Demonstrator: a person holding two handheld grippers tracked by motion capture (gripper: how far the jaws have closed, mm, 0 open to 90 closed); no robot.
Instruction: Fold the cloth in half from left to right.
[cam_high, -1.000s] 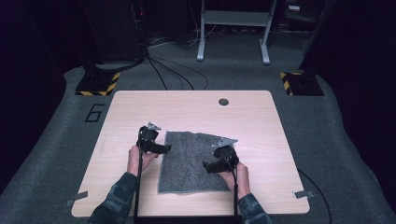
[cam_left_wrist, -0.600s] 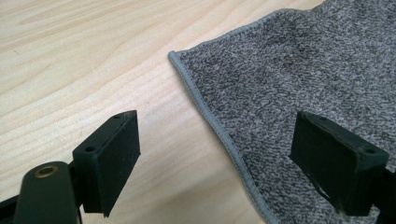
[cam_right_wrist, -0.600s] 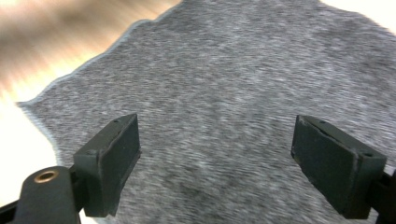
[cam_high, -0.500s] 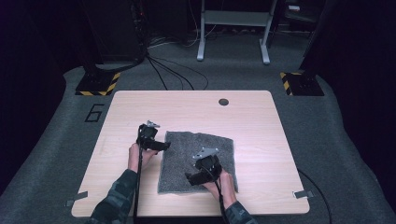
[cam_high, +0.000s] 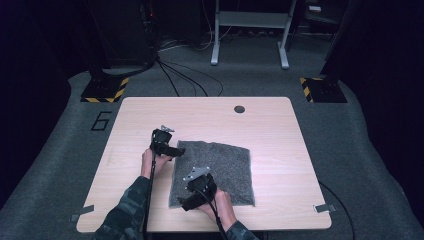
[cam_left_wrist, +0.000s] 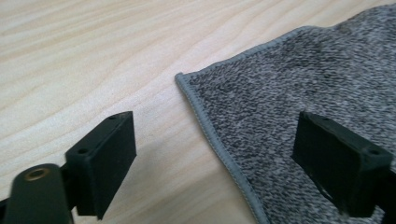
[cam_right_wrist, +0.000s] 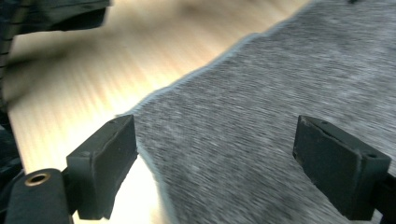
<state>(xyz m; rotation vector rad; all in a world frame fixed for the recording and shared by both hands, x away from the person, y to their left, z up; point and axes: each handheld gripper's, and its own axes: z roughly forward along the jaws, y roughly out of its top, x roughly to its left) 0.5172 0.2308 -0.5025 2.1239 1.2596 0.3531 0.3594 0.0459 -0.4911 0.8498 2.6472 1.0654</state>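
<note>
A grey speckled towel (cam_high: 222, 162) lies flat on the wooden table (cam_high: 150, 115). My left gripper (cam_high: 178, 151) hovers at the towel's far left corner. In the left gripper view the left gripper (cam_left_wrist: 215, 158) is open and has just widened slightly; the hemmed corner of the towel (cam_left_wrist: 289, 93) lies between the jaws, untouched. My right gripper (cam_high: 186, 204) is over the towel's near left part. Blurred in its own view, the right gripper (cam_right_wrist: 215, 163) is open above the towel (cam_right_wrist: 261, 107) and its left hem.
A round dark hole (cam_high: 239, 109) sits near the table's far edge. Tape strips (cam_high: 80, 216) mark the near corners. On the floor beyond are striped bases (cam_high: 102, 92), cables and a metal stand (cam_high: 250, 37).
My right gripper has swept from the towel's right edge across to its near left part. The left gripper has stayed by the far left corner.
</note>
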